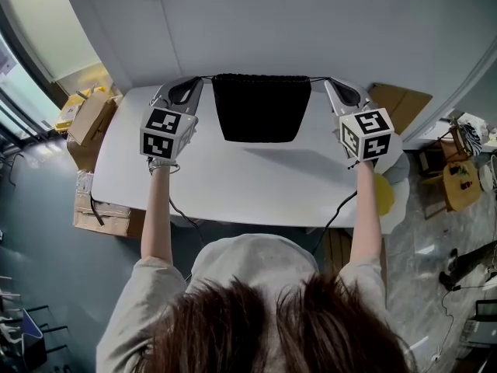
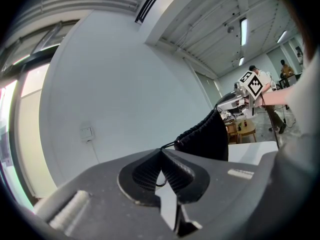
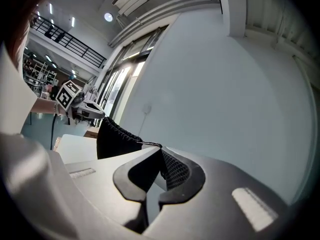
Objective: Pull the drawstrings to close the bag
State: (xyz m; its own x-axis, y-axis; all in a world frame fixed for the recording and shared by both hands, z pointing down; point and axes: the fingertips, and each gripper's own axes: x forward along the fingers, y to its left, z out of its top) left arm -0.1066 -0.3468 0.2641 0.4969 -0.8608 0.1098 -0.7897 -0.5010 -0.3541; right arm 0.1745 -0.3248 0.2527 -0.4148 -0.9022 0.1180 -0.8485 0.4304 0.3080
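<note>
Your left gripper (image 2: 161,151) has its ribbed black fingers (image 2: 145,171) pressed together on the left drawstring (image 2: 169,145), a thin black cord that comes out at the very tip. Your right gripper (image 3: 160,151) does the same: its fingers (image 3: 175,171) are closed on the right drawstring (image 3: 149,144), with no gap between the pads. Both cords run straight and tight to the bag (image 1: 261,107).

The bag is of soft, matt black cloth. It hangs between the two grippers, above the far part of the tabletop (image 1: 256,193), and throws a grey shadow on this surface. Its top edge is gathered into small, close folds, so it looks like a ribbed band. Below this band the cloth is smooth and becomes a little narrower, and the lower corners are rounded. The mouth is drawn together, so you cannot see what is inside.

The tabletop is white, smooth and has rounded corners. On the floor at the left side of the tabletop stand brown cardboard boxes (image 1: 89,123); their contents cannot be made out.
</note>
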